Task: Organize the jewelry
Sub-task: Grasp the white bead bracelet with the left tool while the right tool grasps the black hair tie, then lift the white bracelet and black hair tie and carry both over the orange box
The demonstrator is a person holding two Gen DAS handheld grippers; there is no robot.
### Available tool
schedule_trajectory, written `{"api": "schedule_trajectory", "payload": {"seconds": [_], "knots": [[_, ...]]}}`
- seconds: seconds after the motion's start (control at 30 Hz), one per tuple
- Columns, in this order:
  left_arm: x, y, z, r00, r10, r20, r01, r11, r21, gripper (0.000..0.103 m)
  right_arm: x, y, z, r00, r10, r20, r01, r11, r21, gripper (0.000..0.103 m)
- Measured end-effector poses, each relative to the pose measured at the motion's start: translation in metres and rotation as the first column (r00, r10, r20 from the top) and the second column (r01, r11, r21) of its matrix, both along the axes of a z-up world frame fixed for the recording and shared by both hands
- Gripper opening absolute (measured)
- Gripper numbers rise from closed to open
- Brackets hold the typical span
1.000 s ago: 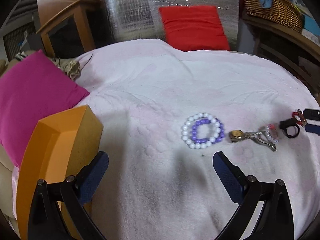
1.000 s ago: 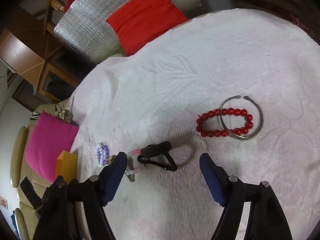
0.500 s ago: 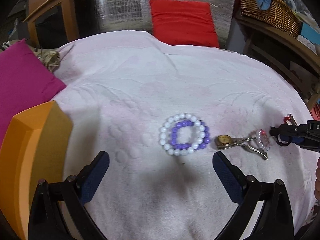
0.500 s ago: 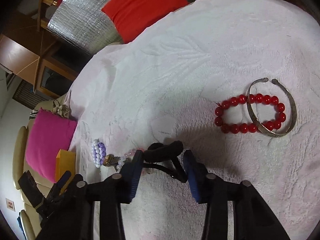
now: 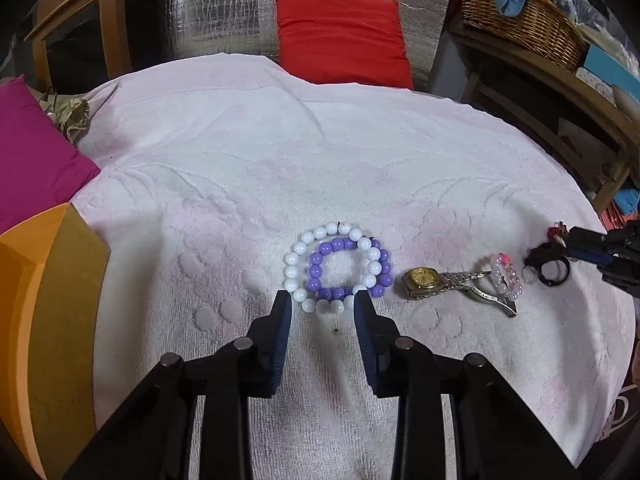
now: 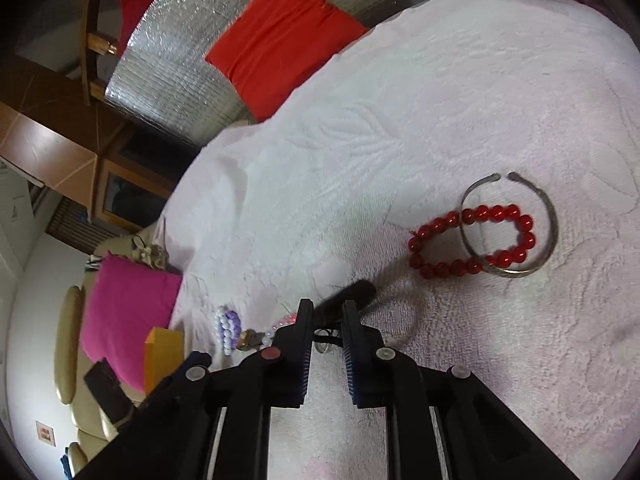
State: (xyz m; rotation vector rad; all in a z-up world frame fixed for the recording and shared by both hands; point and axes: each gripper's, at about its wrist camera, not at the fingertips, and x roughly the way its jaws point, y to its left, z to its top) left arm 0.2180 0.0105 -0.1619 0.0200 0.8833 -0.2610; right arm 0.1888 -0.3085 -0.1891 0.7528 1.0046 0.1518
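Through my left camera I look over a pale pink embossed towel [image 5: 280,152]. An orange box [image 5: 44,300] stands at my left edge, a magenta cushion [image 5: 28,152] behind it, a red cushion [image 5: 340,36] against silver foil at the back, and a wicker basket [image 5: 524,20] on a shelf to the right. The white bead bracelet [image 5: 296,268] lies overlapping the purple bead bracelet [image 5: 384,268]. Right of them lie a gold watch [image 5: 420,280] and a small clear-bead ring [image 5: 506,276]. My left gripper [image 5: 320,300] has just been closing; its jaws now flank the near arc of the white beads, but I cannot tell whether the pads press them.

Through my right camera, a red bead bracelet [image 6: 444,268] lies under a silver open bangle [image 6: 548,224], well clear of my fingers. My right gripper [image 6: 325,312] has just been closing and its jaws stand narrow, clamped on a black hair tie [image 6: 352,294], blurred, which pokes out past the tips.
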Motion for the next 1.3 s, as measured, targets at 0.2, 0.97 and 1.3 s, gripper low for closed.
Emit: {"api": "schedule_trajectory", "payload": {"seconds": [0.2,0.97,1.3], "knots": [[0.004,-0.003,0.001,0.999,-0.013,0.033,0.012,1.0,0.022,0.046,-0.006,-0.01,0.013,0.999,-0.036,0.012,0.037,0.997,-0.064,0.036],[0.028,-0.034,-0.025,0.993,-0.111,-0.031,0.111,0.994,-0.02,0.013,0.001,0.015,-0.009,0.999,0.021,-0.024,-0.023,0.996,-0.083,0.016],[0.027,-0.019,-0.014,0.997,-0.062,-0.034,0.059,0.995,-0.077,0.006,-0.008,0.0,0.008,0.999,-0.034,0.039,0.037,0.996,-0.081,0.016]]}}
